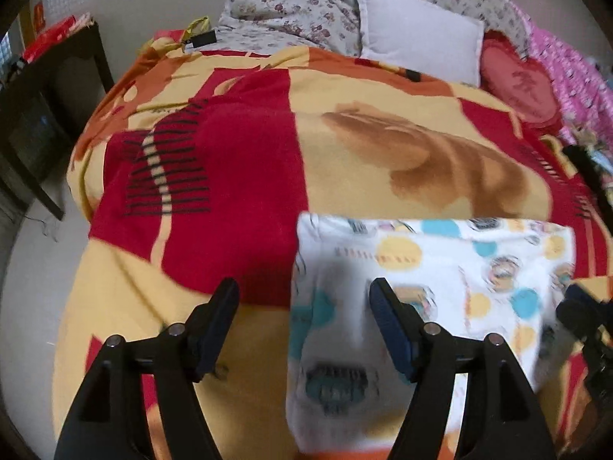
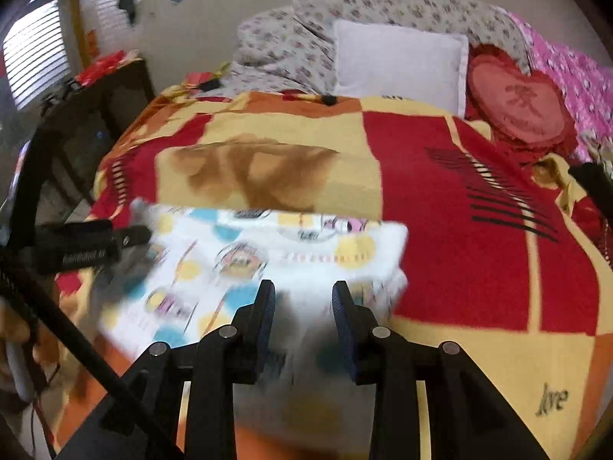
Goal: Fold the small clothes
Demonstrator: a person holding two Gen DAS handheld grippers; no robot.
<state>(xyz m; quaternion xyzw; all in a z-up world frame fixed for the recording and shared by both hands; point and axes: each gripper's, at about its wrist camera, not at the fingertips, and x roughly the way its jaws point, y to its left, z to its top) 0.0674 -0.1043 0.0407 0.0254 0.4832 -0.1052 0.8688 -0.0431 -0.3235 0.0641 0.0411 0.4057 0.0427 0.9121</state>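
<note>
A bed fills both views, covered by a fleece blanket (image 1: 237, 145) in big blocks of red, yellow and orange, with a brown bear figure printed across the middle and black comb-like stripes on the red panels. At its head lies a heap of floral bedding (image 1: 291, 4), a plain white pillow (image 1: 421, 34), a red heart-shaped cushion (image 2: 517, 103) with a character stitched on it that is too blurred to read, and a pink patterned cloth (image 2: 574, 76). A dark side table (image 1: 49, 88) stands beside the bed near the wall.

The small garment (image 1: 440, 268) lies flat on the near part of the blanket — white fabric dotted with yellow and turquoise circles and small cartoon faces, one with a pink bow. Short rows of printed lettering run across it, but motion blur makes them unreadable.

The left gripper (image 1: 304, 295) hangs over the garment's left edge with its fingers spread wide; one finger is above the blanket, the other above the cloth, neither pressing on it. The right gripper (image 2: 302, 299) sits at the garment's near right corner, its fingers much closer together with white fabric bunched between them — whether the pads actually clamp it cannot be told through the blur.

Low on the blanket in the right wrist view, the word "love" (image 2: 553, 400) is printed in dark script.
</note>
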